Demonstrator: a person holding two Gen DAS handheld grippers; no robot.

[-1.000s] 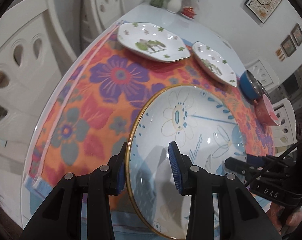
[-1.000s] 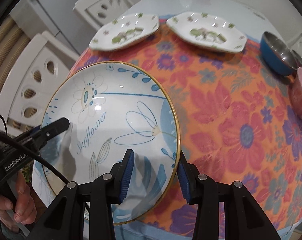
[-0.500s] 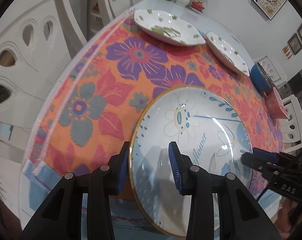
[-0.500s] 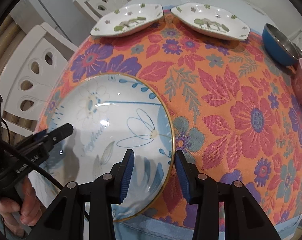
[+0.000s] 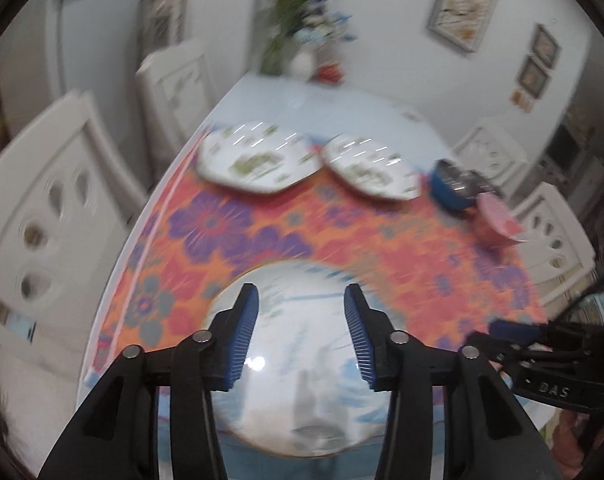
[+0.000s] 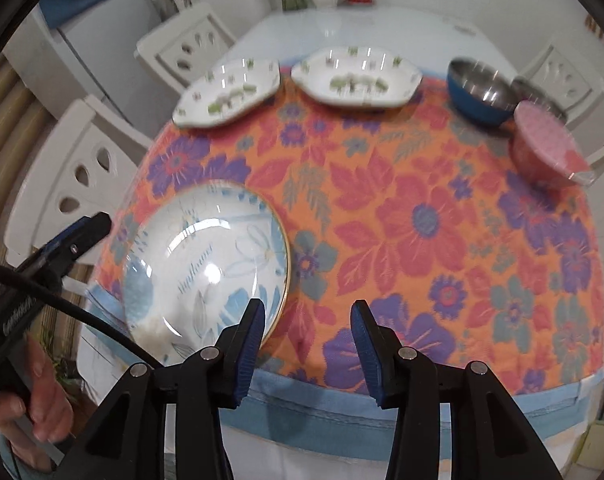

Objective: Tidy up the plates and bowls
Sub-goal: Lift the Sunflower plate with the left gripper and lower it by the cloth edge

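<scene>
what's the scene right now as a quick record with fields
surface: floral cloth on a table
big plate: flat on cloth, near left edge, not held
small plates: two, and, far side
bowls: blue, pink, far right
left gripper: open, above big plate
right gripper: open, holds nothing

Cloth centre [image 6: 401,216] free; dishes [image 6: 353,76] line far edge.

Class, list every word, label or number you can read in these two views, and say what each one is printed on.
"DAS": on the right tool's black body, seen in the left wrist view.
Blue script on the big plate: too blurred to read in both views.
White lettering on the left tool's body: too blurred to read.
Wall pictures: no readable text.
</scene>
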